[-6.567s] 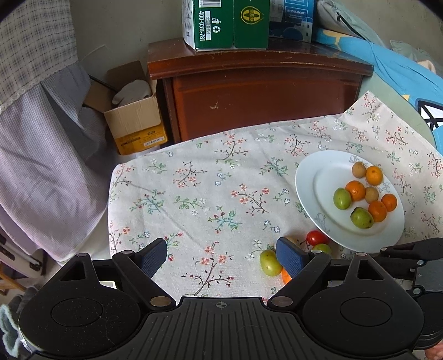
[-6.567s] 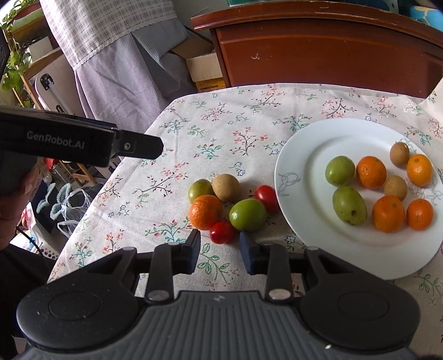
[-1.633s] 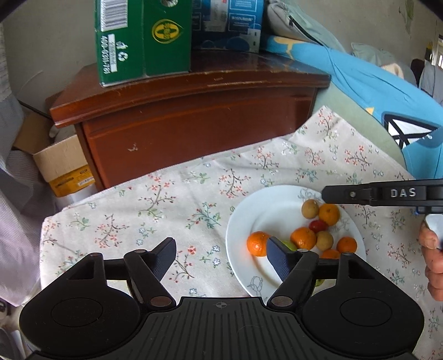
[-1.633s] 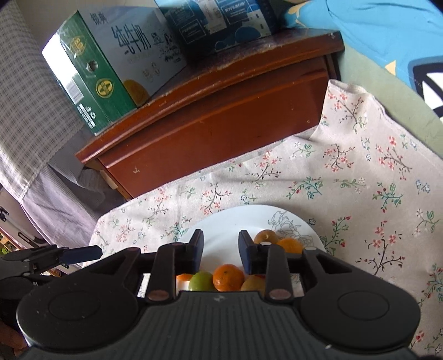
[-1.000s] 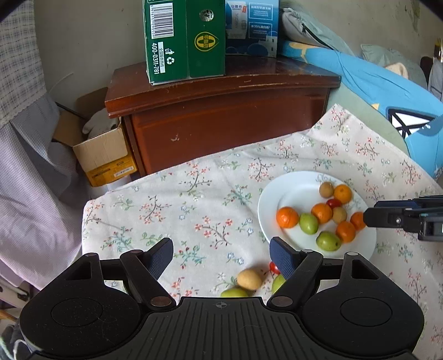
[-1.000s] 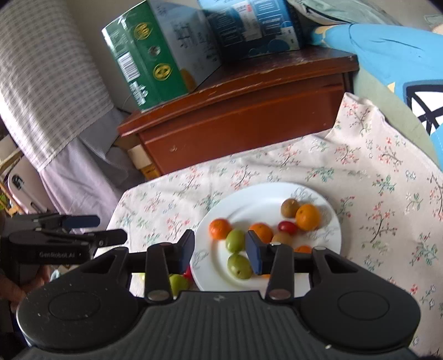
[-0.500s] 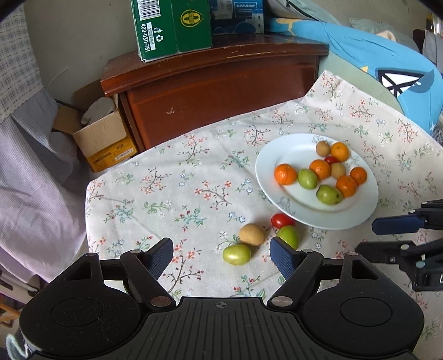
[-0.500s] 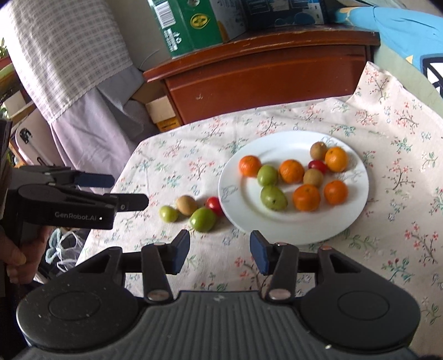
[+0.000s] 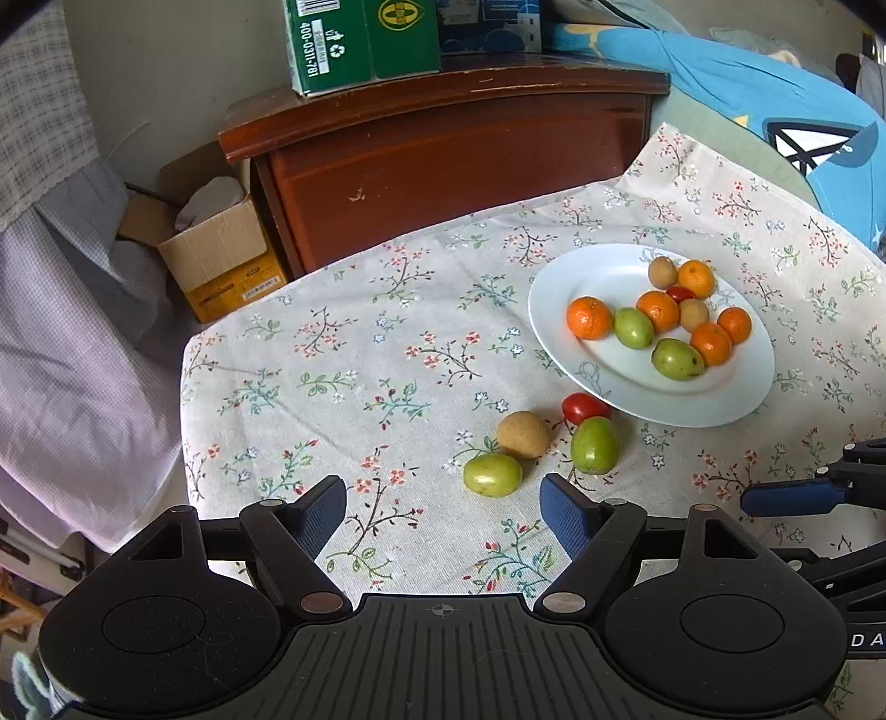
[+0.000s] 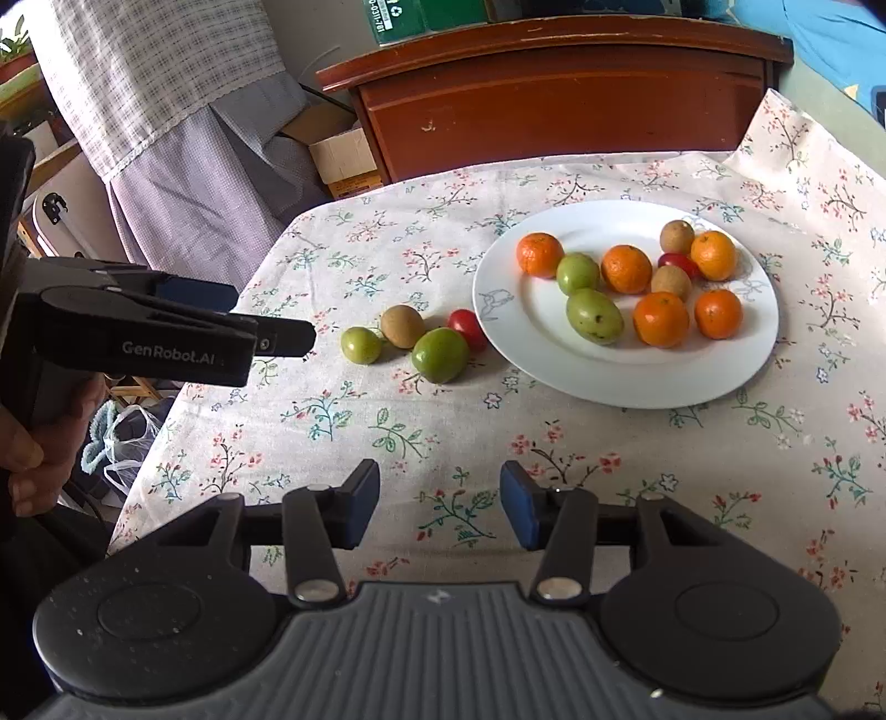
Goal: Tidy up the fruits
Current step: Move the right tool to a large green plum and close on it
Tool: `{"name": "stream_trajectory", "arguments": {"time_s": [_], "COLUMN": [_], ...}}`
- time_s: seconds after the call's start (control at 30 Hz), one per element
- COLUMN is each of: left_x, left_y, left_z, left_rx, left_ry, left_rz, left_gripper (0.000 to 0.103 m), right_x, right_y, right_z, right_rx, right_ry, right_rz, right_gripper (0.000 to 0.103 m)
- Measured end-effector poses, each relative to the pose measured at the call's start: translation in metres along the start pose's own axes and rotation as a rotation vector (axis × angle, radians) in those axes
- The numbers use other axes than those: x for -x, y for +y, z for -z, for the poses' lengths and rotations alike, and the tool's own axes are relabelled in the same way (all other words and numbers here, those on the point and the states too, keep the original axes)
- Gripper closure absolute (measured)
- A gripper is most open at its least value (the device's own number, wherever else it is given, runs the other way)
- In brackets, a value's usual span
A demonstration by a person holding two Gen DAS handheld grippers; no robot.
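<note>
A white plate [image 9: 587, 277] [image 10: 637, 376] on the floral tablecloth holds several oranges, two green fruits, two brown fruits and a red tomato. Left of the plate four fruits lie loose on the cloth: a small green fruit [image 9: 492, 475] [image 10: 361, 344], a brown fruit [image 9: 523, 435] [image 10: 402, 325], a red tomato [image 9: 584, 407] [image 10: 465, 327] and a larger green fruit [image 9: 595, 445] [image 10: 440, 354]. My left gripper [image 9: 443, 498] [image 10: 271, 315] hovers open just short of the loose fruits, holding nothing. My right gripper [image 10: 440, 495] stands open and empty, nearer the front edge.
Behind the table stands a dark wooden cabinet [image 9: 443, 149] with a green carton [image 9: 360, 44] on top. A cardboard box [image 9: 221, 260] sits on the floor at the left. The cloth drops off at the table's left edge [image 10: 183, 399]. Blue fabric [image 9: 775, 94] lies far right.
Both grippers have sunk and drawn back toward the near side of the table, so the loose fruits now lie ahead of them. The right jaws stand wider than a second ago.
</note>
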State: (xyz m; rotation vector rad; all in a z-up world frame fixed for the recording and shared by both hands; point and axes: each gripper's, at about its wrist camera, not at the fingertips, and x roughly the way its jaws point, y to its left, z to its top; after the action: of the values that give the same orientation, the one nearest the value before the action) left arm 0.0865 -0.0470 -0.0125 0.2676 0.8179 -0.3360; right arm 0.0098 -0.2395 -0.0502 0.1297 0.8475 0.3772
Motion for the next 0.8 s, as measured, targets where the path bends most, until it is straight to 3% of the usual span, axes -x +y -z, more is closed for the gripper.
{"name": "stream_trajectory", "arguments": {"time_s": [0.47, 0.8], "left_x": [-0.009, -0.023], "left_y": [0.020, 0.004], "left_z": [0.002, -0.004], "left_rx": [0.102, -0.113], "left_ry": [0.009, 0.007], "left_rz": [-0.013, 0.002], "left_gripper": [0.024, 0.024], "right_x": [-0.013, -0.020], "right_y": [0.004, -0.001], "right_z": [-0.003, -0.010], "right_rx": [-0.003, -0.042], "right_ry": [-0.028, -0.059], "right_rz": [-0.009, 0.002], "right_gripper": [0.054, 0.056]}}
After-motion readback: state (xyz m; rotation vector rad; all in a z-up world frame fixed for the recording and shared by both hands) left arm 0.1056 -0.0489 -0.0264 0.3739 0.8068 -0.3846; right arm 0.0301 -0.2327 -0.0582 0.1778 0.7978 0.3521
